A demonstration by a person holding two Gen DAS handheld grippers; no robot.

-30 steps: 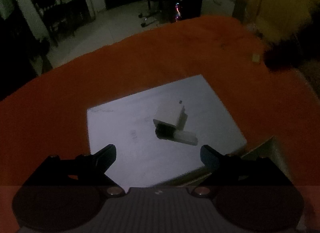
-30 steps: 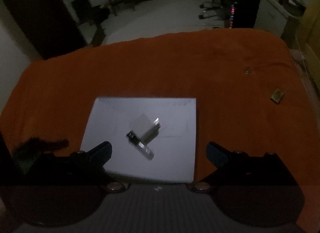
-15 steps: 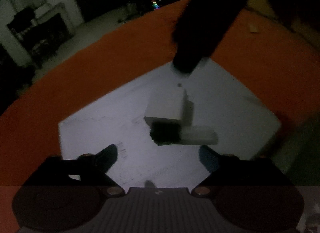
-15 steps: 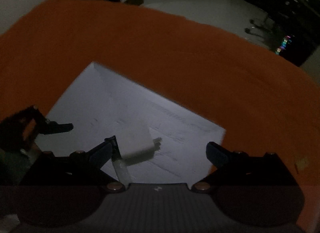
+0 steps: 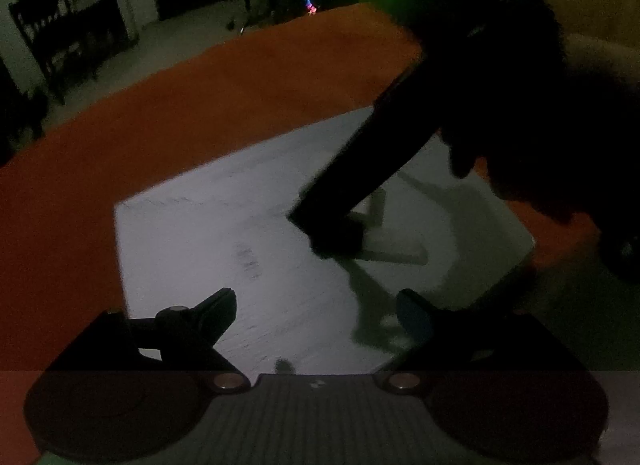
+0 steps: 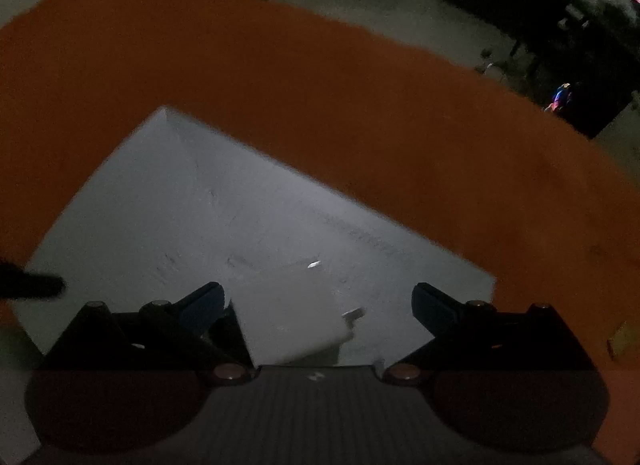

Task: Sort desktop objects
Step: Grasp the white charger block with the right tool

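Note:
A white plug adapter [image 6: 296,321] with metal prongs lies on a pale grey sheet [image 6: 180,205] on the orange cloth. My right gripper [image 6: 316,301] is open and low over it, the adapter between its jaws. A thin pale stick [image 5: 394,251] lies beside the adapter in the left wrist view, where the right gripper's dark body covers most of the adapter. My left gripper [image 5: 316,309] is open and empty above the sheet's [image 5: 192,249] near part.
The orange cloth [image 6: 320,105] covers the table all around the sheet. A small yellowish object [image 6: 620,339] lies on the cloth at the right. Dark furniture and a pale floor lie beyond the table's far edge.
My right gripper has come down and forward over the adapter, which now sits between its open jaws. In the left wrist view its dark body has dropped to cover the adapter.

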